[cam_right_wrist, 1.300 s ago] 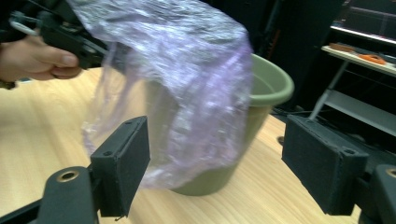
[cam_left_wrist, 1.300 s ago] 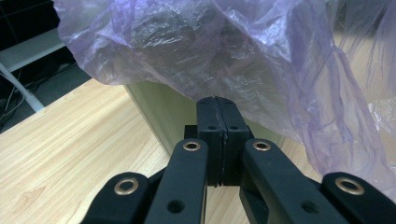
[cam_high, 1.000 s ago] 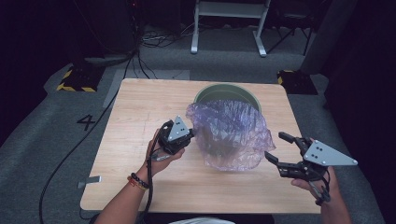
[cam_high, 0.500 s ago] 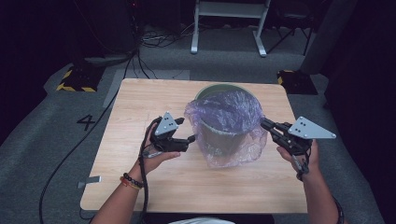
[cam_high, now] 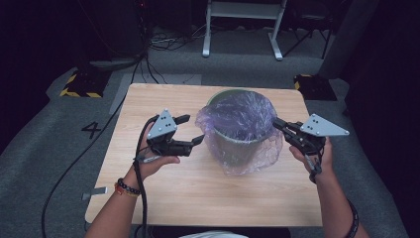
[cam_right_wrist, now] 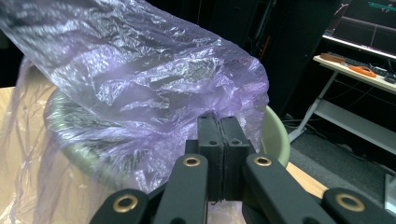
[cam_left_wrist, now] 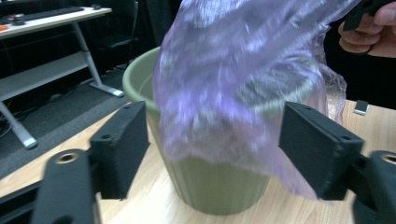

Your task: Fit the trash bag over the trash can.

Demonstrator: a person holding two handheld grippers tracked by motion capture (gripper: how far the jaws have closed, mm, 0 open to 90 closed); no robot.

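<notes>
A green ribbed bin (cam_high: 224,95) stands upright mid-table. A thin purple plastic bag (cam_high: 240,116) is stretched over its mouth and hangs down its front. My left gripper (cam_high: 190,130) is open just left of the bin. Its jaws have just been opening and then eased slightly inward. In the left gripper view the bag (cam_left_wrist: 233,70) and bin (cam_left_wrist: 219,186) lie beyond the left gripper (cam_left_wrist: 219,149), and neither pad touches the film. My right gripper (cam_high: 276,123) is shut on the bag's right edge. In the right gripper view the right gripper (cam_right_wrist: 220,119) pinches the bag (cam_right_wrist: 140,79) by the bin's rim (cam_right_wrist: 275,135).
The wooden table (cam_high: 198,198) has bare room in front of the bin and to its left. A strip of tape (cam_high: 96,191) sits at the table's left edge. A white-legged desk (cam_high: 242,20) and cables lie beyond the table.
The bag has been pulled from beside the bin up over its mouth. My left gripper let go of the bag and opened. My right gripper moved in to the bag's right edge and shut.
</notes>
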